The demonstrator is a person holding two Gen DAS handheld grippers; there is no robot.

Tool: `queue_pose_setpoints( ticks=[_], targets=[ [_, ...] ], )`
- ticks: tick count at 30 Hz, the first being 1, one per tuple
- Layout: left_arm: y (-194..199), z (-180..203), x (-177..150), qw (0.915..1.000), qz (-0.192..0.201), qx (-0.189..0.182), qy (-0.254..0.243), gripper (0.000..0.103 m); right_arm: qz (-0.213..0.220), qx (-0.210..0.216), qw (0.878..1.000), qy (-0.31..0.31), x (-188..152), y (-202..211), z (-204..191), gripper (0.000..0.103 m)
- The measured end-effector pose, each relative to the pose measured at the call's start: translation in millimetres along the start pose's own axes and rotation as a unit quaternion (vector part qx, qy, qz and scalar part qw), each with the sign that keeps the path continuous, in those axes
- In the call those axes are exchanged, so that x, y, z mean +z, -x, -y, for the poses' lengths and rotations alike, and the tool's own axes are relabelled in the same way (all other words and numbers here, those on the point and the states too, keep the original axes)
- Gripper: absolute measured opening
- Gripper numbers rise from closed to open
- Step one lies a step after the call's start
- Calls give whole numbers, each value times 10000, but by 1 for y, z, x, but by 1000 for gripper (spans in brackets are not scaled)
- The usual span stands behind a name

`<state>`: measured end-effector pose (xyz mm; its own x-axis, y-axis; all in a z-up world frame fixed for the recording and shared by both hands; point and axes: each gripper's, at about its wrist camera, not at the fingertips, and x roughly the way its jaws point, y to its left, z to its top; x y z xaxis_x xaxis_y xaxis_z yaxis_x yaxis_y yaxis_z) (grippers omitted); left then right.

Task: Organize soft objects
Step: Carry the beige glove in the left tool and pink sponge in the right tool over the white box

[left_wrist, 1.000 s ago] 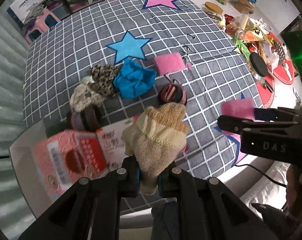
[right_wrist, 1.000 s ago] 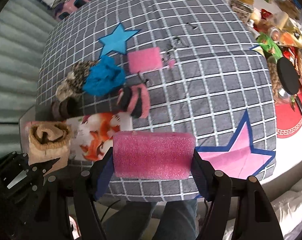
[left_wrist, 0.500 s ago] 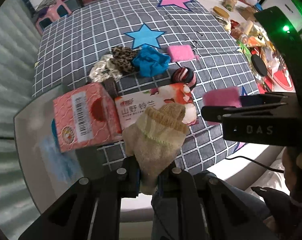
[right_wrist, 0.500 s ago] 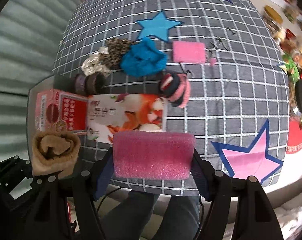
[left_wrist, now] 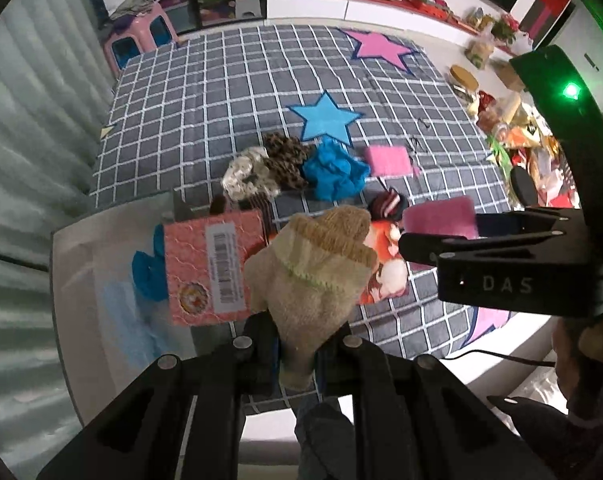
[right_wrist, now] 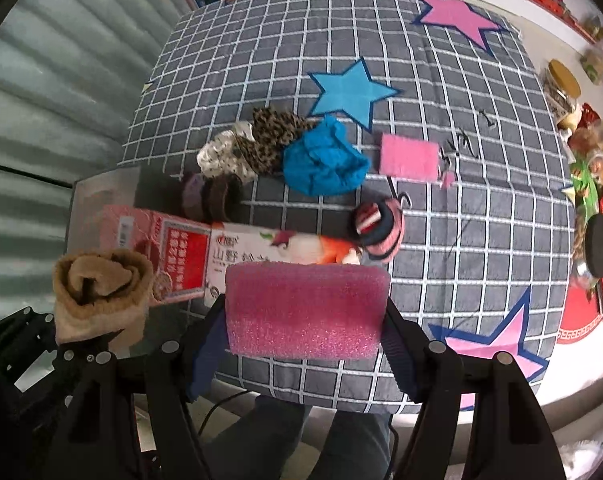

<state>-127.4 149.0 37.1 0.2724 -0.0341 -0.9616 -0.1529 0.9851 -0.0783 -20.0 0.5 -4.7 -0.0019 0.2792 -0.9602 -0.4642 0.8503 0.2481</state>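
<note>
My left gripper [left_wrist: 297, 344] is shut on a rolled beige sock [left_wrist: 317, 268], held above the table's near edge; the sock also shows in the right wrist view [right_wrist: 101, 288]. My right gripper [right_wrist: 305, 320] is shut on a magenta sponge [right_wrist: 305, 308], also seen in the left wrist view [left_wrist: 441, 216]. On the grey checked cloth [right_wrist: 461, 80] lie a blue cloth [right_wrist: 321, 160], a leopard scrunchie [right_wrist: 273, 132], a white scrunchie [right_wrist: 217, 156], a pink sponge [right_wrist: 409, 156] and a striped sock roll [right_wrist: 381, 228].
A pink tissue box [left_wrist: 209, 264] and a printed tissue pack [right_wrist: 277, 252] lie at the cloth's near left. A clear bin [left_wrist: 93, 280] holding blue items stands at the left. Food packets and jars [left_wrist: 513, 136] crowd the right edge.
Both grippers have pulled back and up with their loads, so more of the table and the far room shows. The items on the cloth have not moved.
</note>
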Motion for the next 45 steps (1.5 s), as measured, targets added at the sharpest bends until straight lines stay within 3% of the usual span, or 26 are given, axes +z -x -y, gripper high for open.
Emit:
queue_pose_setpoints(
  ticks=[21,45],
  targets=[
    [24,-38,29,9976,542,124,416,14,261,-95,9993,253,31,22,-27,72],
    [25,-57,27,9962,594,128,621,14,272,-132,9972,686,43,25,-64,72]
  ],
)
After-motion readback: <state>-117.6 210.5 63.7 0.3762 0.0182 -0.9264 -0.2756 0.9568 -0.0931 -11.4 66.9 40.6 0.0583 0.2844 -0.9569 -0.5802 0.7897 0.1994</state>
